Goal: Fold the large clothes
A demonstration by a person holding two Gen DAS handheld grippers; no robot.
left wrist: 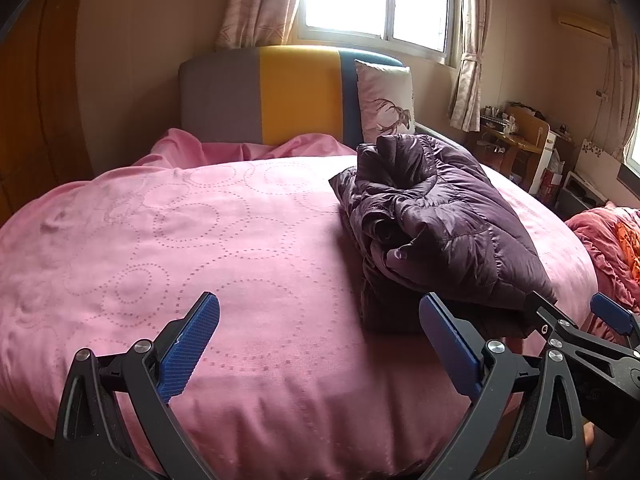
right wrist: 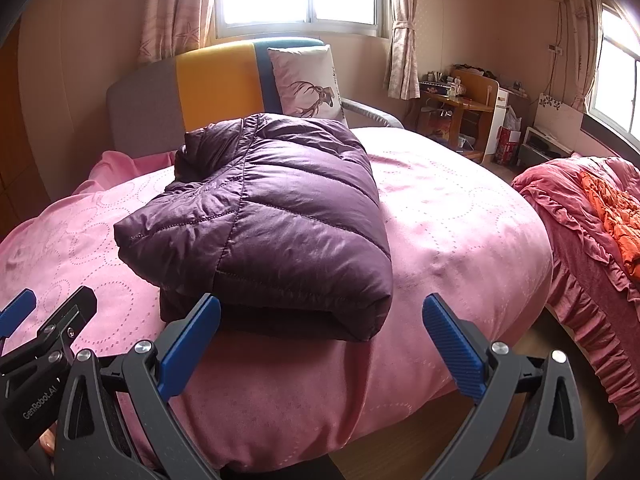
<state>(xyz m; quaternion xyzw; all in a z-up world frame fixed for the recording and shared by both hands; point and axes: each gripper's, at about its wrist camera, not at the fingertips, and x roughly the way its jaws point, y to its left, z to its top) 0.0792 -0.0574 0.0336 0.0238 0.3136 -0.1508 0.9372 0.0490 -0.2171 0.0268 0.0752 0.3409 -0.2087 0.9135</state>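
Observation:
A dark purple quilted puffer jacket (right wrist: pixel 272 216) lies folded into a thick bundle on the pink bedspread (right wrist: pixel 460 208). In the left wrist view the jacket (left wrist: pixel 440 224) sits to the right, its layered open side facing me. My left gripper (left wrist: pixel 320 328) is open and empty, low over the bed's near edge, left of the jacket. My right gripper (right wrist: pixel 322 328) is open and empty, just in front of the jacket's near folded edge, not touching it. The right gripper also shows in the left wrist view (left wrist: pixel 572 316), and the left gripper in the right wrist view (right wrist: pixel 52 308).
A grey, yellow and blue headboard (left wrist: pixel 280 92) and a deer-print pillow (right wrist: pixel 308 84) stand at the far end. A second bed with a red ruffled cover (right wrist: pixel 592 216) is to the right across a wood-floor gap. A cluttered wooden desk (right wrist: pixel 460 116) stands by the windows.

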